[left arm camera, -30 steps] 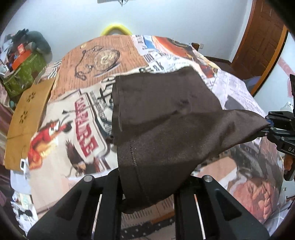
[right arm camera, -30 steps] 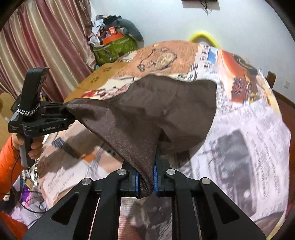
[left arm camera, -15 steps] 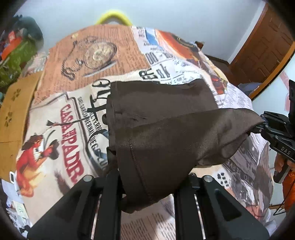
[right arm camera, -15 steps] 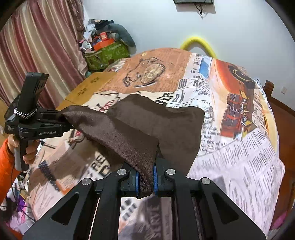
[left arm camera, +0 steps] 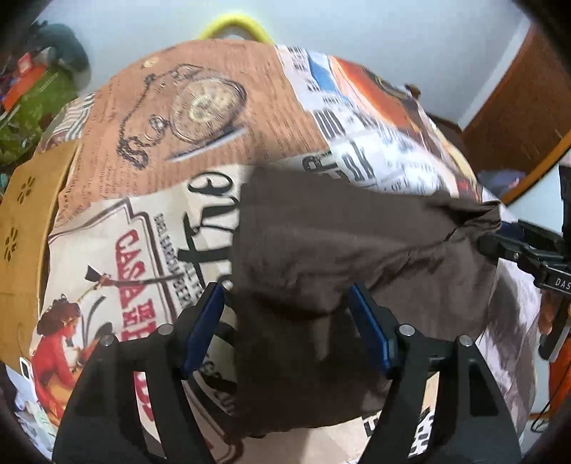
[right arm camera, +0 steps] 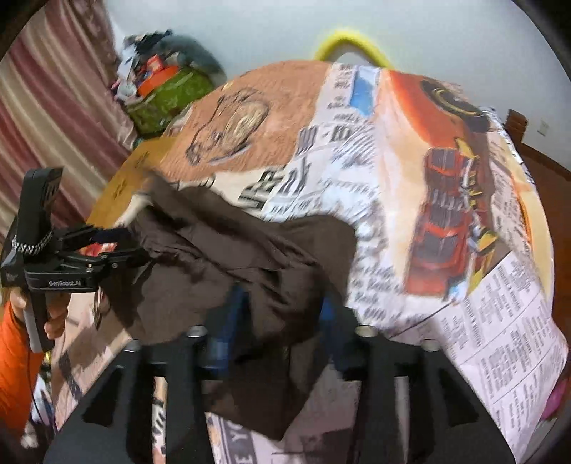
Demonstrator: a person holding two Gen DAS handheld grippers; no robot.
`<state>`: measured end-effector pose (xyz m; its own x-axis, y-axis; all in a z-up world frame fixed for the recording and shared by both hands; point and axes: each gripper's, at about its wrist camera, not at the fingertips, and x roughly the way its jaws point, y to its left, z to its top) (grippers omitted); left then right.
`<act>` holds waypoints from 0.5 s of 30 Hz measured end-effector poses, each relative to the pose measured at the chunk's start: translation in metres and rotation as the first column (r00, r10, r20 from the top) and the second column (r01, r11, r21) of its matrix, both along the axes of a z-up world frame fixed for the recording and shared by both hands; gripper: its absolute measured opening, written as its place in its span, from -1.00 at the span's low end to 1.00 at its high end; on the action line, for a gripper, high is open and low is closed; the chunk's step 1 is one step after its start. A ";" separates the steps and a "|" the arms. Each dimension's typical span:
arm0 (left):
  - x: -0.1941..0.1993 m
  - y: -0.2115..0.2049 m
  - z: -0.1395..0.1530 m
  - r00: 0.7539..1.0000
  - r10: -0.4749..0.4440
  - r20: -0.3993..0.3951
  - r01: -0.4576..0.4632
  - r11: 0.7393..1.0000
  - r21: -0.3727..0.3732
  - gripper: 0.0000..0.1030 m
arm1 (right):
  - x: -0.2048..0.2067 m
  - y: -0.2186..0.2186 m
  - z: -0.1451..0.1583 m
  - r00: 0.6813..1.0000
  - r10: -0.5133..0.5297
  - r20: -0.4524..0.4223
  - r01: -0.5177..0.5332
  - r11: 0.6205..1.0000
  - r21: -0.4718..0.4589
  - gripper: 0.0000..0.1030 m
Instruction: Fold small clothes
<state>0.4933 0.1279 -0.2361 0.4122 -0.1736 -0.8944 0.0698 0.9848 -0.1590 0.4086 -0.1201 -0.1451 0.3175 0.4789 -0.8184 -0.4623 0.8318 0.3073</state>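
A small dark brown garment (left arm camera: 339, 232) lies folded and rumpled on the newspaper-print table cover (left arm camera: 178, 125). My left gripper (left arm camera: 285, 296) is opening. Its blue pads (left arm camera: 205, 332) stand wide apart, with the near cloth edge loose between them and not pressed. In the right wrist view the same garment (right arm camera: 232, 250) slumps between the fingers of my right gripper (right arm camera: 282, 303), which is also opening, its pads clear of the cloth. Each gripper shows in the other's view: the right gripper (left arm camera: 489, 242) at the cloth's right corner, the left gripper (right arm camera: 135, 242) at its left corner.
A tan cardboard sheet (left arm camera: 25, 214) lies along the table's left side. A green bag with clutter (right arm camera: 171, 96) and a striped curtain (right arm camera: 53, 107) stand beyond it. A yellow hoop (left arm camera: 235, 26) rises behind the far edge, and a wooden door (left arm camera: 517, 117) is to the right.
Both grippers carried the near cloth edge forward over the far part and lowered it. Both then went from shut on the cloth to jaws apart, and the cloth slumped onto the table.
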 end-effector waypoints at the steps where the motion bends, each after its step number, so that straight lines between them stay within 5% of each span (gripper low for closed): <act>1: 0.000 0.005 0.004 1.000 0.022 0.012 -0.022 1.000 -0.008 0.42 | 0.001 -0.004 0.003 1.000 -0.015 0.010 0.015 1.000 0.011 -0.02; 7: -0.015 0.023 0.009 0.996 0.077 0.037 -0.076 0.997 -0.007 0.51 | -0.007 -0.022 0.016 0.997 -0.061 0.036 0.058 0.996 0.065 0.01; 15: -0.053 0.035 -0.019 0.995 0.091 -0.038 -0.094 0.992 -0.078 0.51 | -0.046 -0.020 0.000 0.999 -0.015 0.030 0.013 0.997 0.081 0.01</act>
<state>0.4406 0.1630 -0.2547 0.3995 -0.2074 -0.8930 -0.0280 0.9708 -0.2381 0.3622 -0.1400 -0.1447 0.3486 0.5383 -0.7673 -0.4610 0.8112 0.3597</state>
